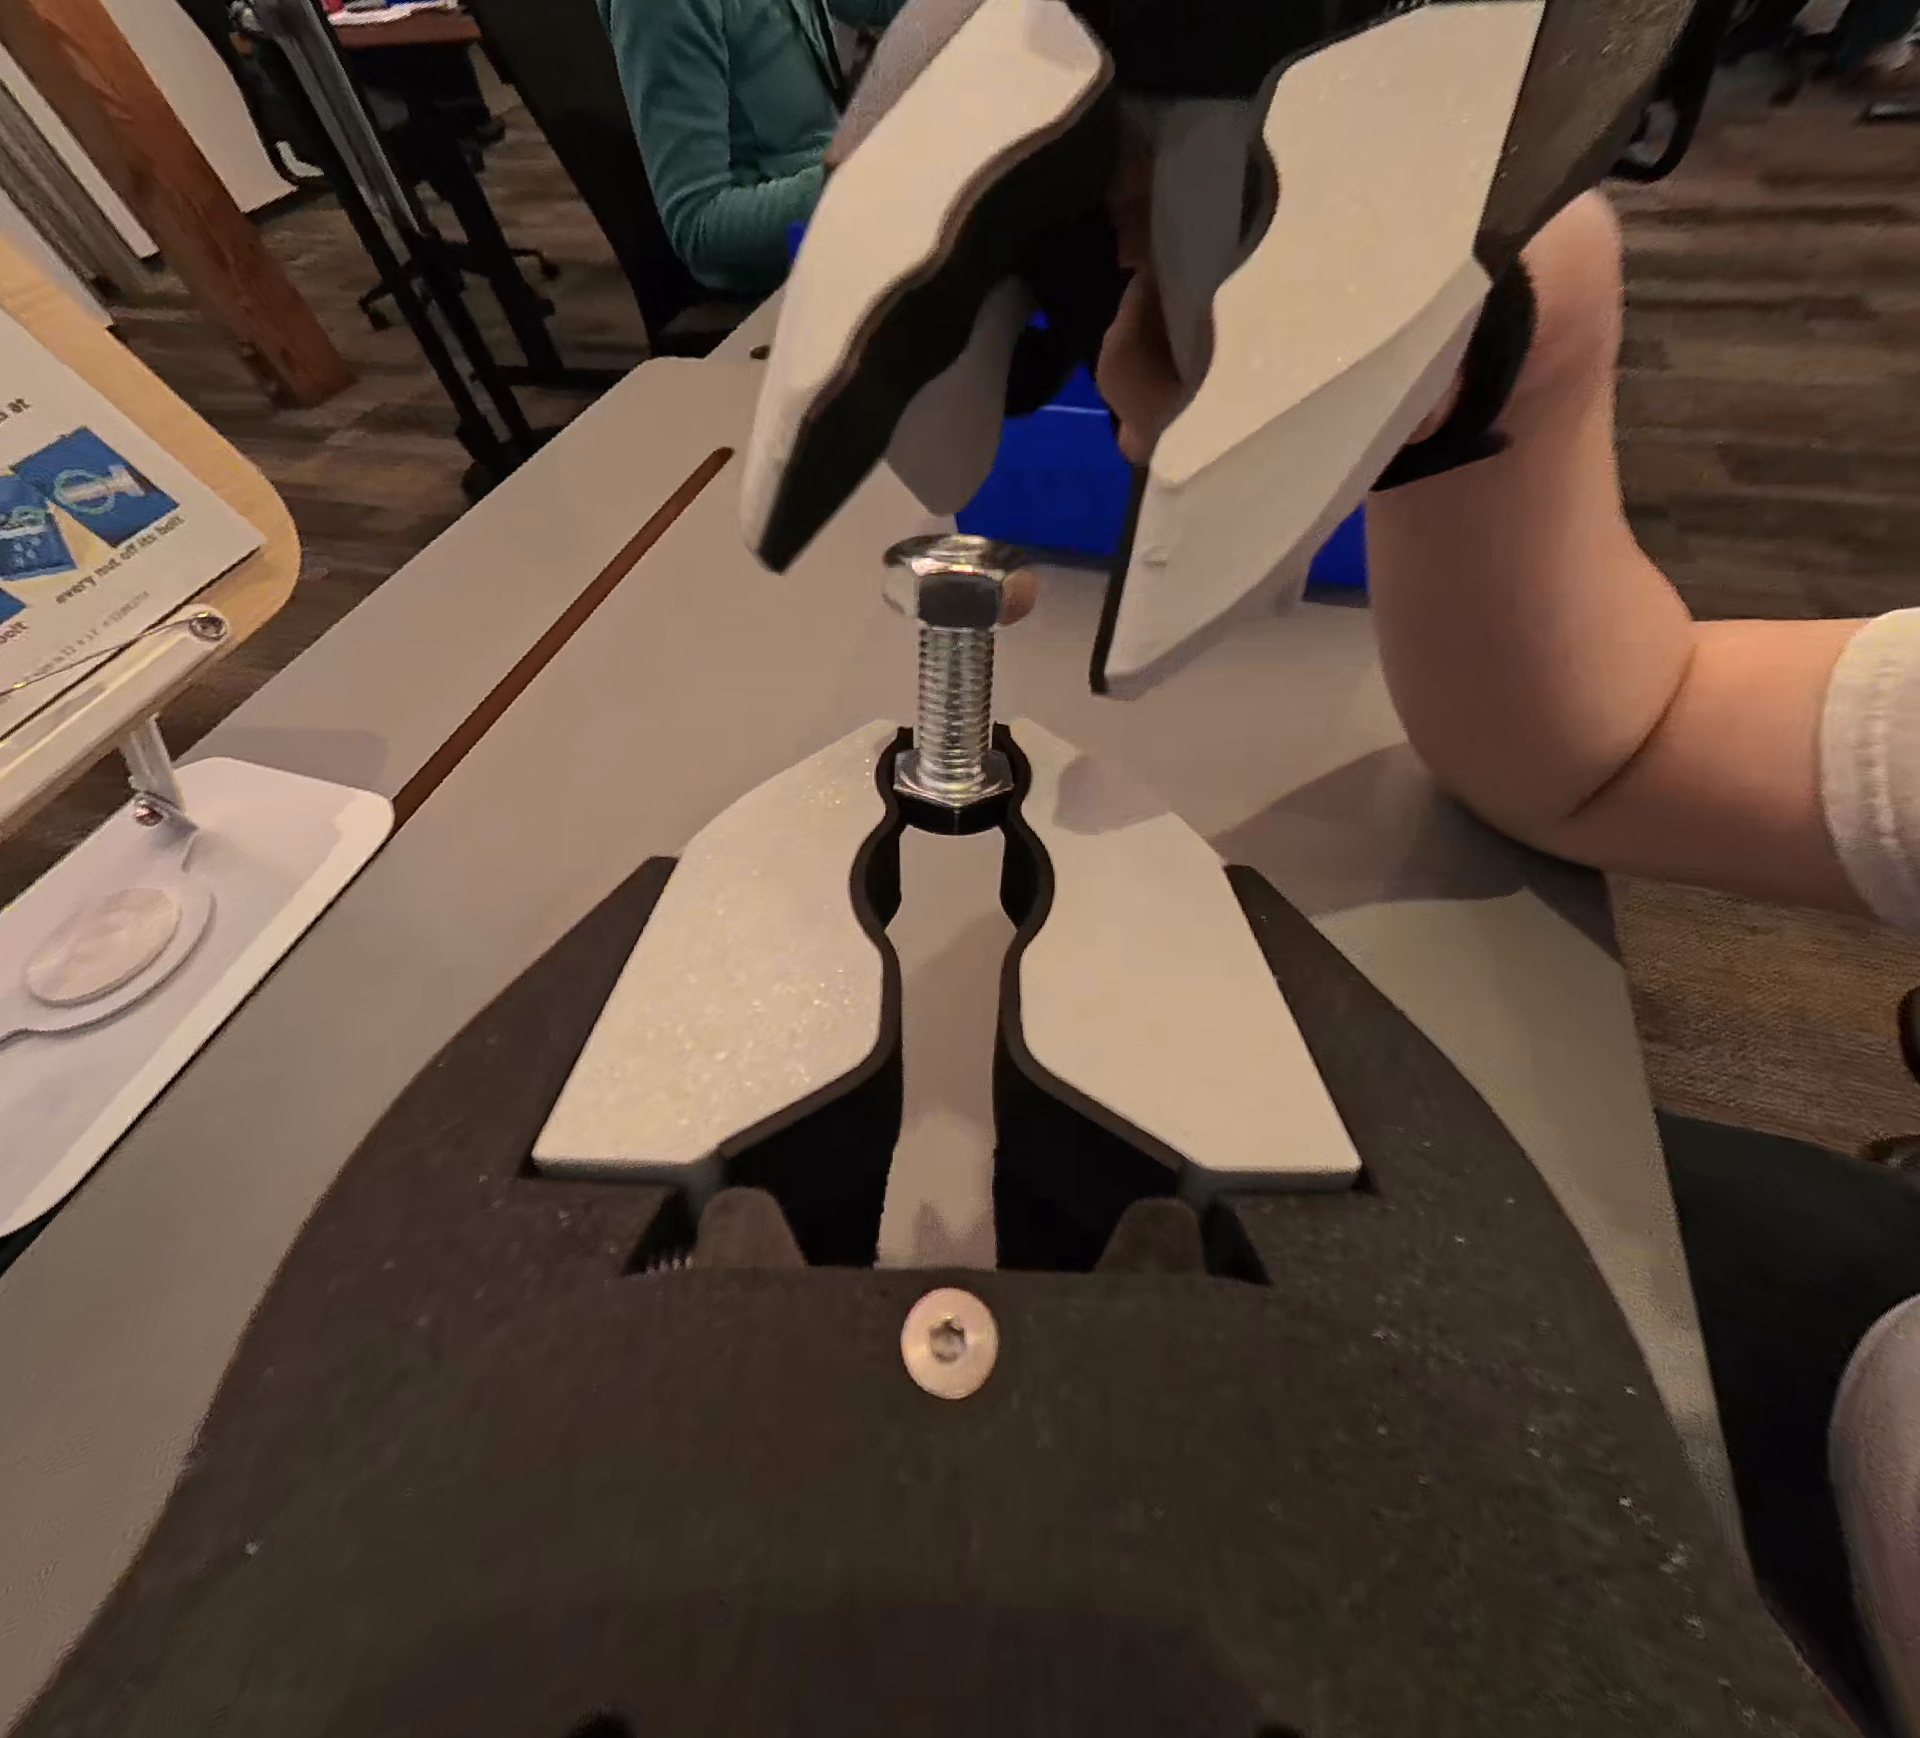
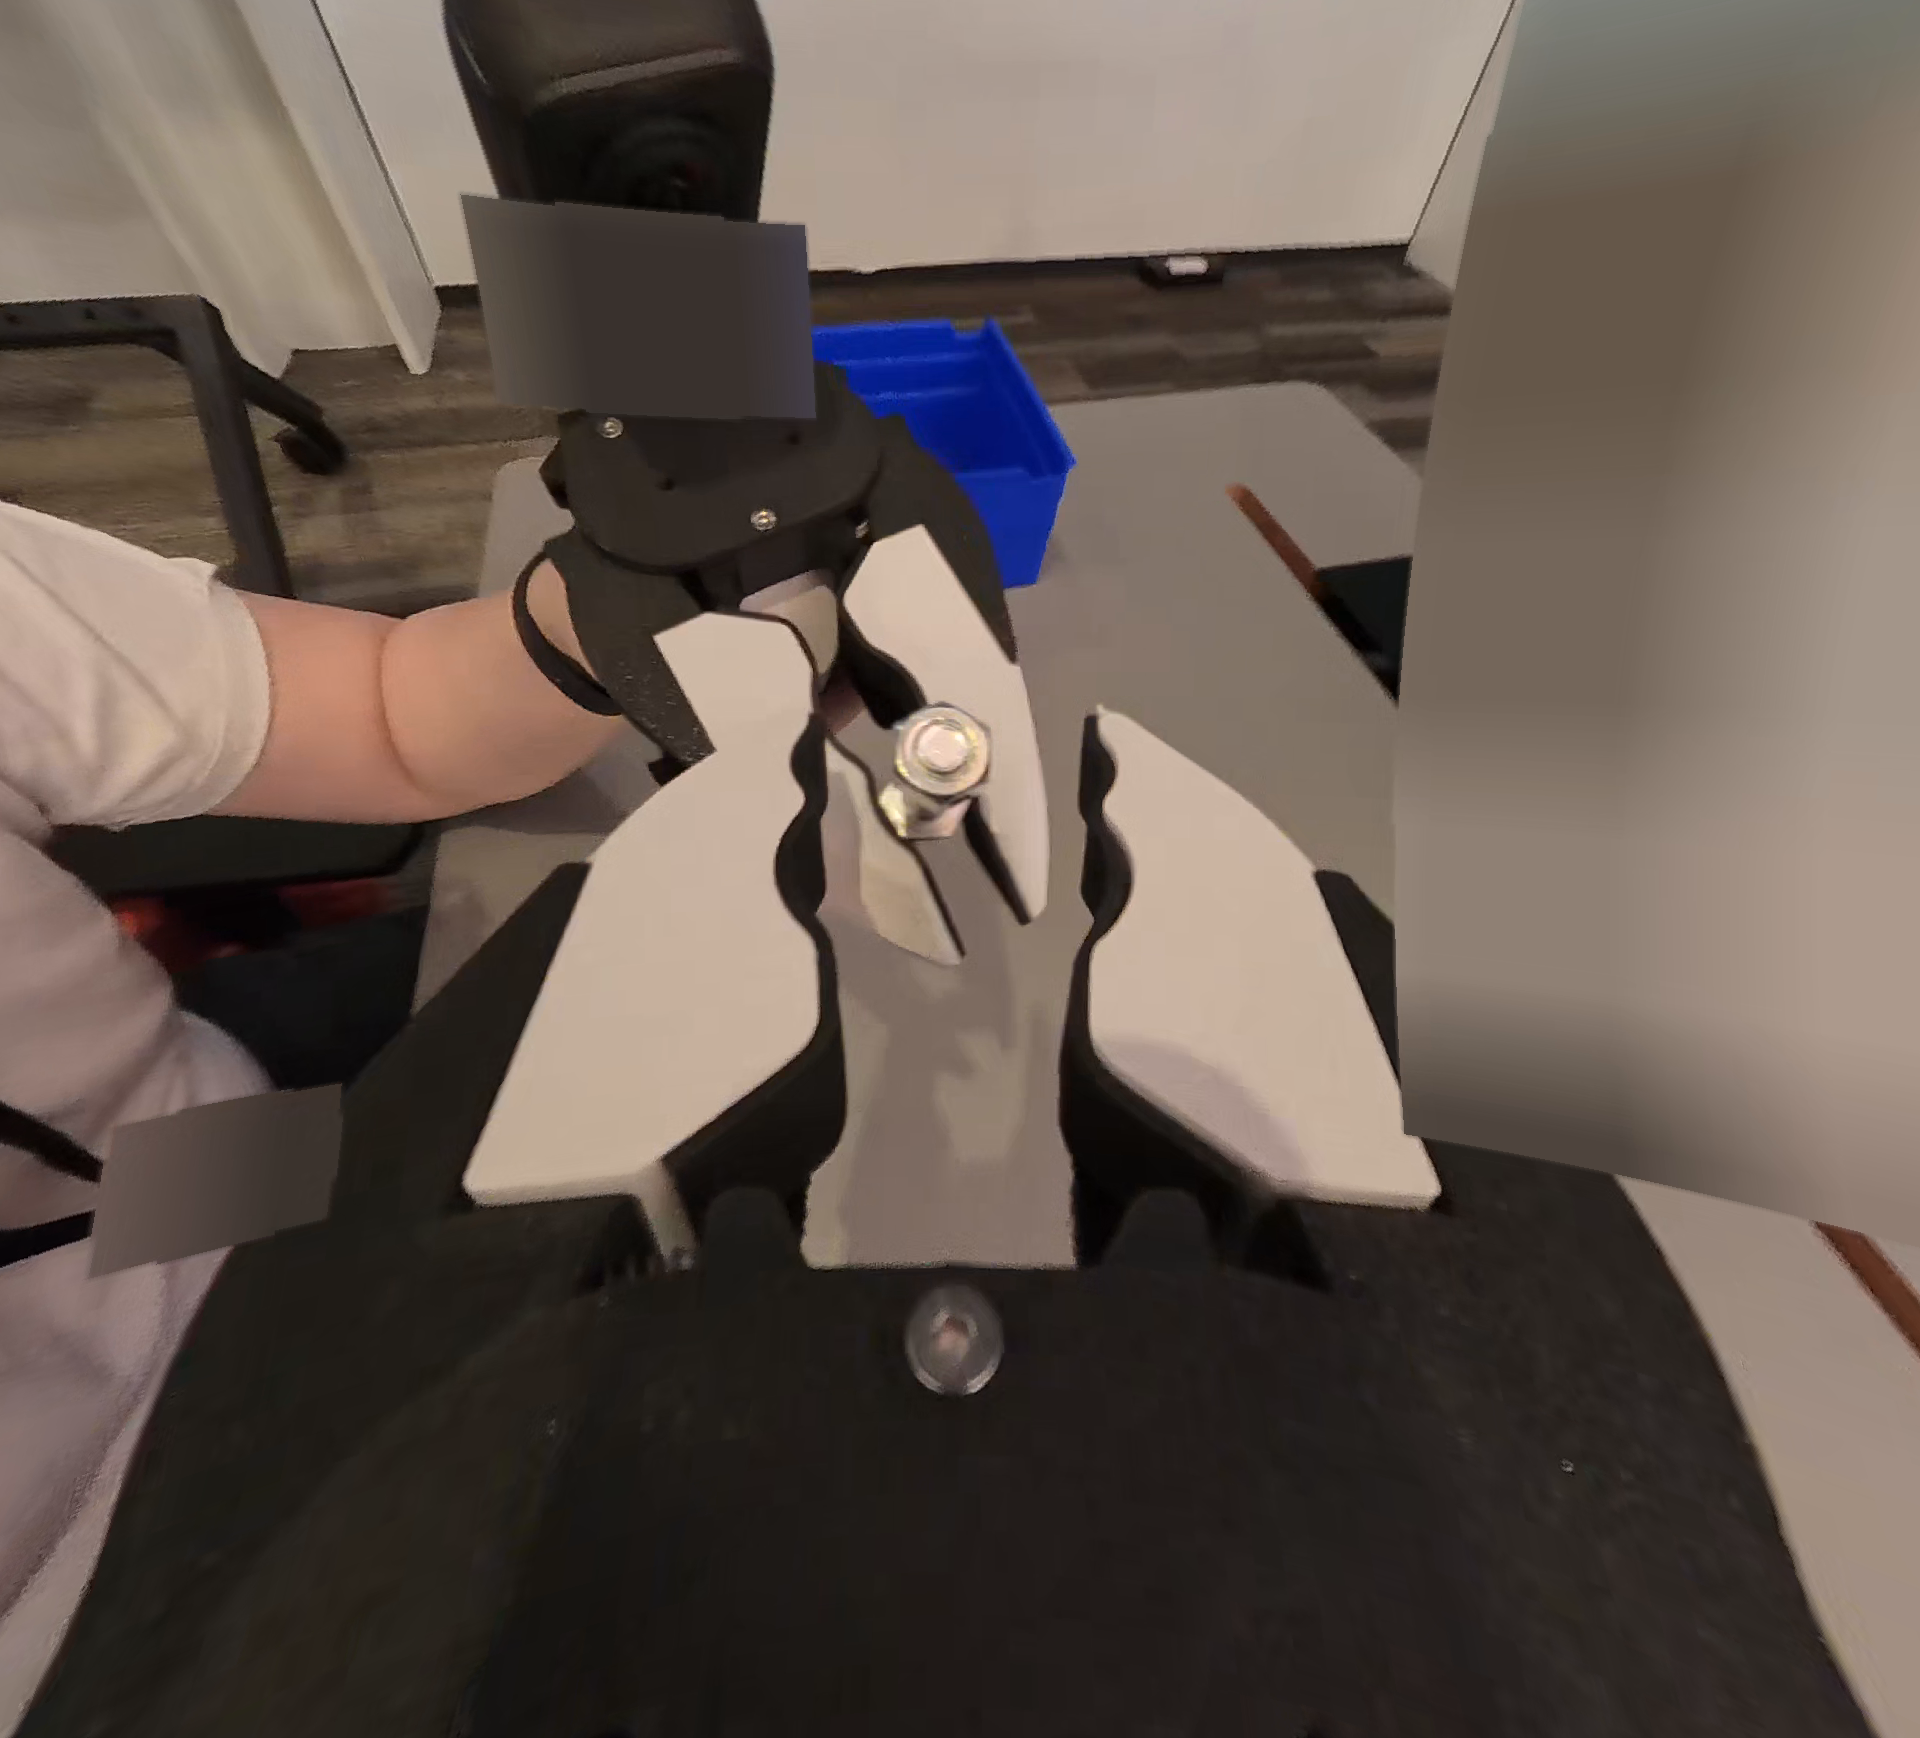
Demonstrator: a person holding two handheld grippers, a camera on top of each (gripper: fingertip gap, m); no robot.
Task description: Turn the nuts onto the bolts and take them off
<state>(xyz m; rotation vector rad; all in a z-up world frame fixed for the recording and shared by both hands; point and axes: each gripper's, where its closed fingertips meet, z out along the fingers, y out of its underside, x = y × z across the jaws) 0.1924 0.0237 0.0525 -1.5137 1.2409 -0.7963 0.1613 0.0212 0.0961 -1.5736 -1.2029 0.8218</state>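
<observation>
Your left gripper is clamped tight on the nut at the lower end of the bolt, holding it upright w/ the hex head on top, above the grey table. Your right gripper hangs just over the bolt head, tips pointing down, jaws spread wide, nothing in them; one tip sits near the head's left side, the other well off to the right. Blue bin sits on the table behind. Instruction sheet on a stand at far left.
</observation>
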